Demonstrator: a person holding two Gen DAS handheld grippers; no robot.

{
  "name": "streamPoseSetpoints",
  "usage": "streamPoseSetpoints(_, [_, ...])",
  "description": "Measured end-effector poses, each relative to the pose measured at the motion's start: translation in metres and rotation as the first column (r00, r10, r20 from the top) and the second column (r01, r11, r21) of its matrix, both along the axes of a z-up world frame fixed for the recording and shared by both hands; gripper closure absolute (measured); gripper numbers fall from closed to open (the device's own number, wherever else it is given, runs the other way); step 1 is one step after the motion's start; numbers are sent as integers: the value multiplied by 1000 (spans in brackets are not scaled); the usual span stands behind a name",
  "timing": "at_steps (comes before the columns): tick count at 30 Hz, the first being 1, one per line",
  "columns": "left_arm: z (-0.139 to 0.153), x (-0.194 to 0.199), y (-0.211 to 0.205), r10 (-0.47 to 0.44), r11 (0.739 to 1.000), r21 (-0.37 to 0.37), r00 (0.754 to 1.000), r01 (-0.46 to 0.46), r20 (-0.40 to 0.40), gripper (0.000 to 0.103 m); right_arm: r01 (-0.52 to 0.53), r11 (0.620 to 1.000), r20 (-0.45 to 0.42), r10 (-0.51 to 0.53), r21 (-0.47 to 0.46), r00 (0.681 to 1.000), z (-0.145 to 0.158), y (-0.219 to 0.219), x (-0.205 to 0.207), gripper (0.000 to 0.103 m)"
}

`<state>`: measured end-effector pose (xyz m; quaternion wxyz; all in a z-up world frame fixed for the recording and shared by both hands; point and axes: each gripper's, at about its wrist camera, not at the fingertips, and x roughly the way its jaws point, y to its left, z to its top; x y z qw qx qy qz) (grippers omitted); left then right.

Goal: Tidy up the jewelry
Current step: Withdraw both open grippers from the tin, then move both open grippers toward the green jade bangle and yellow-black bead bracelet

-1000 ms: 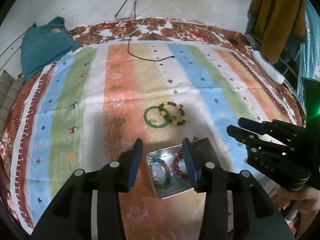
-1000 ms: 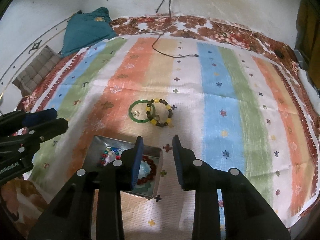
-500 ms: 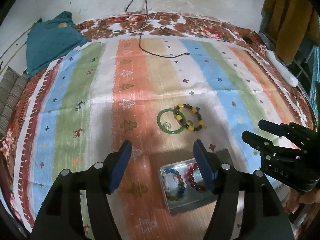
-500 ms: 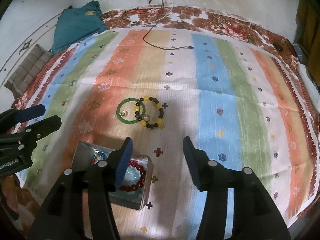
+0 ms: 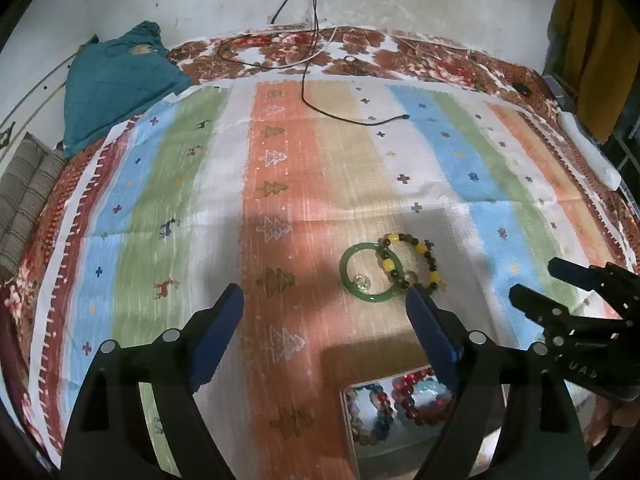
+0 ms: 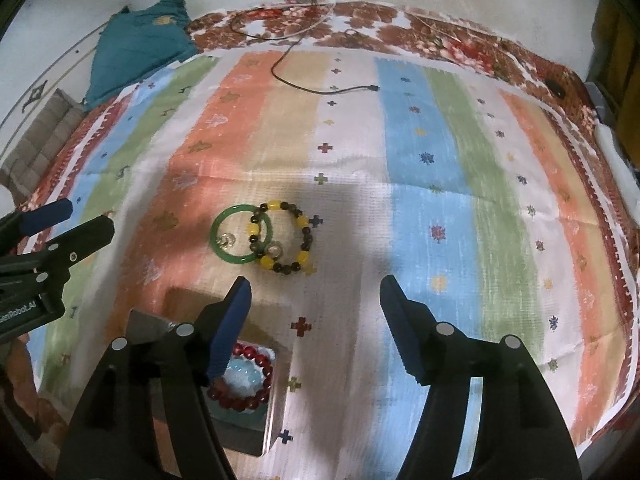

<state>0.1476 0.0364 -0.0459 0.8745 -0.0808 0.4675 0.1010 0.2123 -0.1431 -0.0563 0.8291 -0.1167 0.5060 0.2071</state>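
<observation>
Partly cut-off lettering "enRobot.AI" on the left gripper (image 6: 68, 236); the right gripper (image 5: 536, 280) perhaps reads "UAS".

The left gripper (image 5: 325, 304) has two black plastic arms that widen toward the camera, each ending in a slim finger faced with a dark blue pad (image 5: 216, 334). A round silver screw head (image 5: 172, 335) sits on each link of the arms, two to a side. The right gripper (image 6: 315, 294) is built the same way: black angular arms, blue ridged pads (image 6: 230, 326) and silver screws (image 6: 443, 328). Seen from the side in the other camera, the left gripper's black body carries white lettering (image 6: 18, 309), only partly readable, and the right one shows pale embossed letters (image 5: 582, 370).
</observation>
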Motion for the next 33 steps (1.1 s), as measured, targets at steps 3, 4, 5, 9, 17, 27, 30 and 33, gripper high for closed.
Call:
streamPoseSetpoints(3, [-3,6,3,-9,1000,10,1000,9,-1,14,12,1000,-3,-12,-7,1000,-3,0,7,33])
streamPoseSetpoints(4, [-3,9,4,-7,1000,10,1000,7,-1,13,15,1000,-5,-15,-11,1000,-5,1,9,32])
streamPoseSetpoints(5, [-4,11,6,-2,1000,12,1000,3,-3,13,17,1000,-8,-17,-14,1000,-6,1,11,31])
streamPoseSetpoints(9, [-10,19,8,3,1000,22,1000,-3,-21,12,22,999,-13,-22,-32,1000,-12,3,19,31])
streamPoseSetpoints(17, [-21,36,12,1,999,48,999,2,-51,11,19,998,-8,-19,-61,1000,-21,11,31,26])
streamPoseSetpoints(27, [-39,55,15,-24,998,54,995,29,-93,11,16,996,-2,-16,-84,1000,-30,21,46,26])
streamPoseSetpoints(30, [-47,61,17,-37,999,31,994,40,-107,11,3,995,-9,-4,-97,1000,-37,25,50,26])
streamPoseSetpoints(33, [-54,66,20,-41,999,2,992,41,-120,11,0,995,-39,-4,-100,999,-46,27,55,26])
